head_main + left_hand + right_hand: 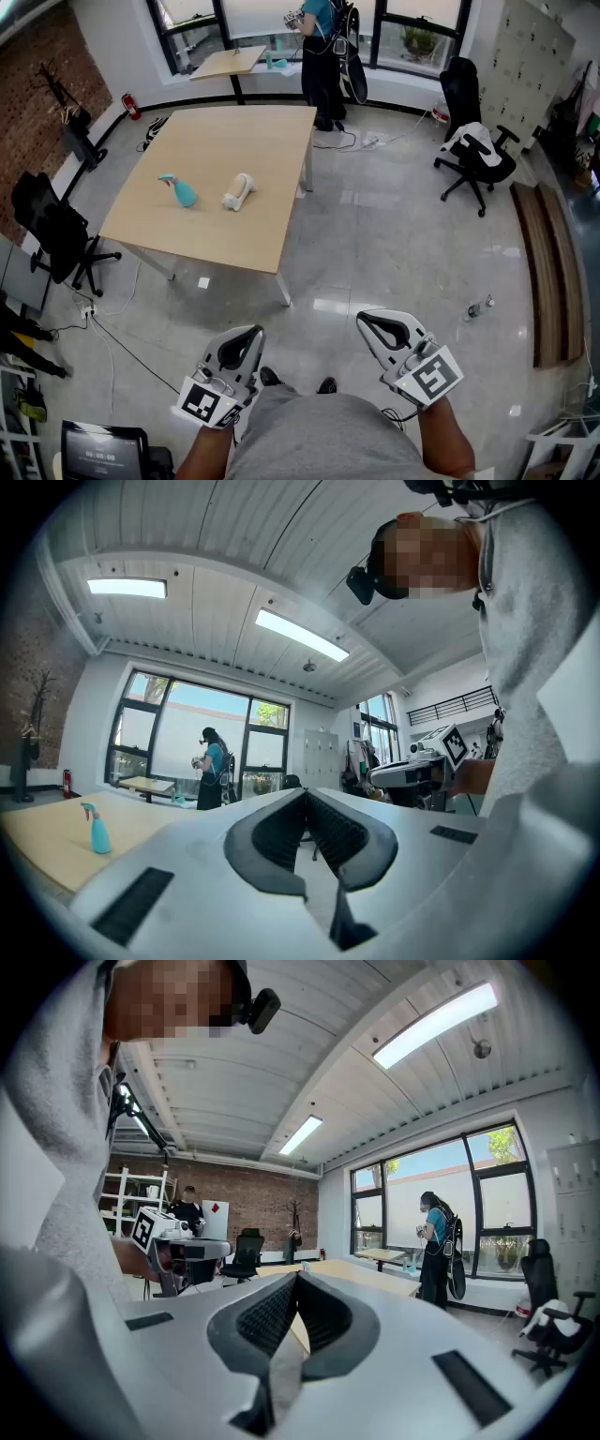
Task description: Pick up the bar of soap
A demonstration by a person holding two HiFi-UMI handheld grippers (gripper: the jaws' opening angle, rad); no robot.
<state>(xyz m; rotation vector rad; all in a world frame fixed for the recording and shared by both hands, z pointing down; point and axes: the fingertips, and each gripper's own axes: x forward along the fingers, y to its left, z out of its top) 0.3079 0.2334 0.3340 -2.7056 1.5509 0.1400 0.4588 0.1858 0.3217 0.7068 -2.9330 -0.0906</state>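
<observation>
Currently both grippers are held low and close to the person's body, above the grey floor (375, 234) and well apart from the counter (220, 141). The left gripper (254, 331) is clenched, its two dark pads pressed together with nothing between them. The right gripper (367, 322) is clenched and empty in the same way. Each gripper view shows its own jaws meeting at the tips and pointing out across the room.

The bar of soap (238, 191), a pale cream piece, lies on the wooden counter around its middle, slightly nearer the right edge than the left. Neither gripper touches it. Just beside it, toward the counter's left edge, is a teal spray bottle (178, 190); the two are close but apart. The left gripper view shows that bottle standing upright.

Beyond the counter's far edge, a person in a teal top (321, 56) stands by the windows. A black office chair (56, 239) sits off the counter's left edge, and a small water bottle (478, 307) lies on the floor to the right.
</observation>
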